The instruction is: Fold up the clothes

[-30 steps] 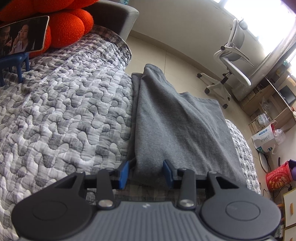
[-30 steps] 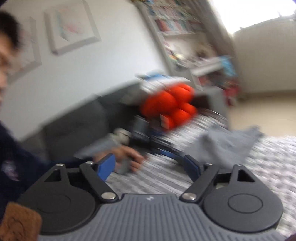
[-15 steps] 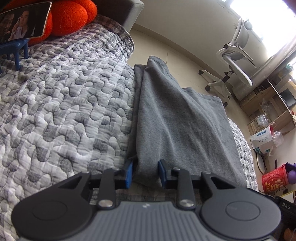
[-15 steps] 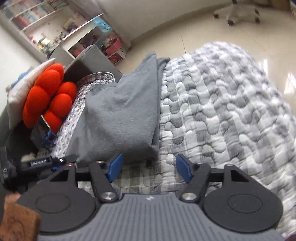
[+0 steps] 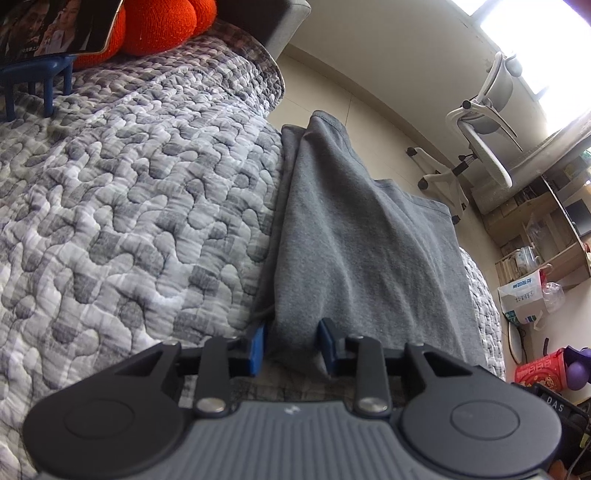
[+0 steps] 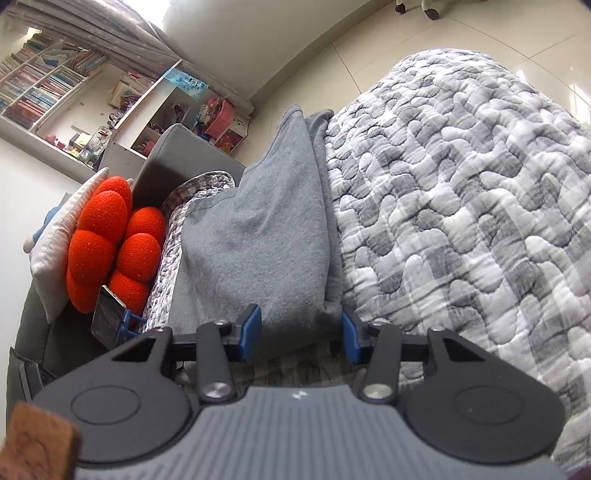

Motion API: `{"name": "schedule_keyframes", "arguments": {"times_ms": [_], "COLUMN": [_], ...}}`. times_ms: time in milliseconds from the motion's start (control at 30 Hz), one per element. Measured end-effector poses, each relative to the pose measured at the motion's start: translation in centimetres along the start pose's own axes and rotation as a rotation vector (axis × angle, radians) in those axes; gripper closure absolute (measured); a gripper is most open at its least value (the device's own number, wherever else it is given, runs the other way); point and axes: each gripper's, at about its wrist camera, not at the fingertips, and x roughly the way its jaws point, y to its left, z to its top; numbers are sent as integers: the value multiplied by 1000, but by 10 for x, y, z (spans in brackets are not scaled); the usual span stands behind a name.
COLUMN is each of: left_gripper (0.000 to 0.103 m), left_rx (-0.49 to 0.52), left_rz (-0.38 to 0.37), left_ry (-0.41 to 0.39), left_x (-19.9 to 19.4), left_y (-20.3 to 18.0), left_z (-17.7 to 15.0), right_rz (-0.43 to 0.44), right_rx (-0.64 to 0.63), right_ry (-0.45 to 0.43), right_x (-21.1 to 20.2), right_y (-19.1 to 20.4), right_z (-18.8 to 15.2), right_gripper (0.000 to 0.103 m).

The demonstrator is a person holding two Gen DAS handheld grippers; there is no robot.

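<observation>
Left wrist view: grey garment [image 5: 354,254] lies lengthwise down the middle of the frame on the quilted cover [image 5: 140,206], already doubled, with a second layer showing along its left edge. The left gripper [image 5: 291,343] sits at the garment's near end in the lower centre, jaws partly open with a corner of the cloth between the blue pads [image 5: 256,341]; whether the pads actually press the cloth cannot be told. Placement at this corner suits lifting the near end to carry it over the far end, though it would equally suit letting go after laying it down. A tablet on a blue stand [image 5: 55,33] and orange cushions [image 5: 155,22] occupy the upper left; an office chair [image 5: 480,122] and shelving [image 5: 546,221] fill the right side, none of which the other view shows.

Right wrist view: the same grey garment [image 6: 266,236] runs from lower centre to upper centre, with the quilted cover [image 6: 461,206] spreading to the right. The right gripper [image 6: 301,334] stands at the garment's other near corner, jaws wider open than the left's, the cloth lying between them without visible contact. This view alone shows the orange cushion [image 6: 110,240] whole at the left, the tablet edge-on, and a bookcase [image 6: 48,85] in the upper left. Together, the two grippers flank the near end, one per corner, as an even fold would require.
</observation>
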Motion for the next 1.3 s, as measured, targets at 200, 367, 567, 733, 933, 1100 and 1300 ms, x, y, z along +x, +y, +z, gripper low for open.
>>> {"name": "schedule_keyframes", "arguments": {"times_ms": [200, 367, 567, 733, 933, 1100, 1300], "left_gripper": [87, 93, 94, 95, 97, 97, 98], "left_rx": [-28, -47, -22, -2, 25, 63, 85], "left_rz": [15, 19, -15, -39, -48, -33, -5], "left_ry": [-20, -38, -66, -73, -76, -52, -5], "left_x": [0, -7, -27, -45, -68, -78, -82], "left_y": [1, -1, -2, 5, 11, 11, 12], "left_z": [1, -1, 1, -10, -26, -42, -70], "right_rz": [-14, -5, 21, 13, -4, -19, -47], "right_rx": [-4, -43, -106, -136, -174, -200, -230], "right_ry": [4, -17, -59, -52, -33, -12, 14], "right_x": [6, 2, -13, -22, -35, -49, -63], "right_y": [-1, 8, 24, 28, 32, 32, 29], "right_z": [-1, 0, -1, -8, -24, -45, -68], "right_gripper": [81, 86, 88, 88, 88, 88, 88]}}
